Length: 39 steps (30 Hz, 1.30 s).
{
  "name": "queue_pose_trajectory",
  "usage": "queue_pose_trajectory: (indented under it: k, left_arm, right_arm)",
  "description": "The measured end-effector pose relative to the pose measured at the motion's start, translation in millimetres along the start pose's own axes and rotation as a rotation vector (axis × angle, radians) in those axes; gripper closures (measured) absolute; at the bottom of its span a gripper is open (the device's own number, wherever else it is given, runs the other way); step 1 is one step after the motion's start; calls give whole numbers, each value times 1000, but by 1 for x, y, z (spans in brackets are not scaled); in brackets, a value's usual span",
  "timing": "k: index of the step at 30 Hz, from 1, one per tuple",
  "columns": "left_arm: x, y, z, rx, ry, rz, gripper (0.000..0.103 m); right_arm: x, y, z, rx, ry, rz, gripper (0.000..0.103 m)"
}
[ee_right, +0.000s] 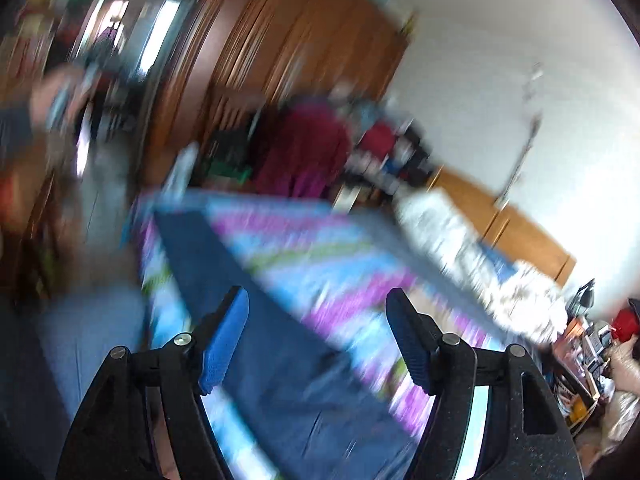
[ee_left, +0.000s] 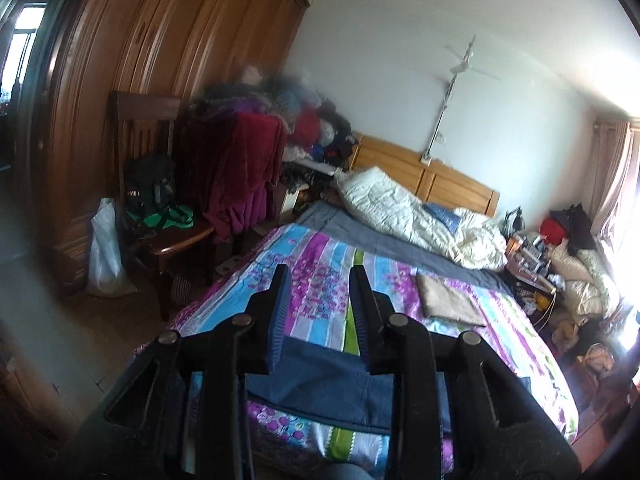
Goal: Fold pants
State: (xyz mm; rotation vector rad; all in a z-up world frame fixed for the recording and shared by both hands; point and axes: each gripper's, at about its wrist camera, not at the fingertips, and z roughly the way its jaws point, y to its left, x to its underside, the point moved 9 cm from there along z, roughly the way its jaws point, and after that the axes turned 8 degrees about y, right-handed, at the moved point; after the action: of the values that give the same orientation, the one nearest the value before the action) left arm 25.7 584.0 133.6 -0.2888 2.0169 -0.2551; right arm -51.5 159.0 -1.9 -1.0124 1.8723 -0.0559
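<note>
Dark blue pants (ee_left: 320, 388) lie flat on the flowered bedspread (ee_left: 316, 264) near the bed's front edge. My left gripper (ee_left: 318, 276) hovers above them, open, with nothing between its blue pads. In the blurred right wrist view the same pants (ee_right: 280, 360) stretch from the bed's left edge toward the camera. My right gripper (ee_right: 318, 300) is open above them, empty. A tan folded garment (ee_left: 448, 300) rests on the bedspread to the right.
A white quilt (ee_left: 420, 216) is bunched against the wooden headboard (ee_left: 440, 176). A chair (ee_left: 160, 200) with bags and a clothes pile (ee_left: 256, 140) stand left of the bed by the wardrobe (ee_left: 160, 40). Clutter (ee_left: 560, 272) fills the right side.
</note>
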Motion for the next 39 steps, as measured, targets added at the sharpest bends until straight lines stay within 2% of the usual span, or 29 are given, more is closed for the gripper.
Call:
queue_pose_trajectory:
  k: [3,5,7,9,12,16,20,24,27,30,33,35,39]
  left_arm:
    - [10,-2,6,-2,36,-1,72]
    - [15,-2,9,-2,51,-1,72]
    - [17,-5,10,-3,59,3,72]
    - [20,-7,13,-2,65,4,71]
    - [25,-13,18,1,83,13,71]
    - [26,-21,19,0,97,38,71]
    - [22,-26,18,2,81,36,71]
    - [22,-27,18,2,79,40,71]
    - [23,-27,19,0,89,41,71]
    - [24,-30,21,10,101,46,70]
    - [27,-31,24,32,104,55,70]
    - [33,-28,28,45,118,28,70]
    - [41,-26,31,39,140,16,70]
  right_arm:
    - [72,49,33,-14,190,-135,32]
    - [120,69,34,33,299,-301,33]
    - [164,69,28,82,401,-418,33]
    - [186,46,13,83,461,-398,32]
    - [174,-8,-23,112,434,-227,32]
    - [119,-72,-79,166,262,-53,28]
    - [68,-110,-118,197,119,10,27]
    - [23,-113,-138,218,41,-15,26]
    - [15,-104,-148,260,48,-77,24]
    - [22,-105,-135,278,111,-89,19]
    - [63,-92,-97,118,258,5,19]
    - [88,-75,-80,114,341,-36,20]
    - [110,-59,-86,40,410,-74,20]
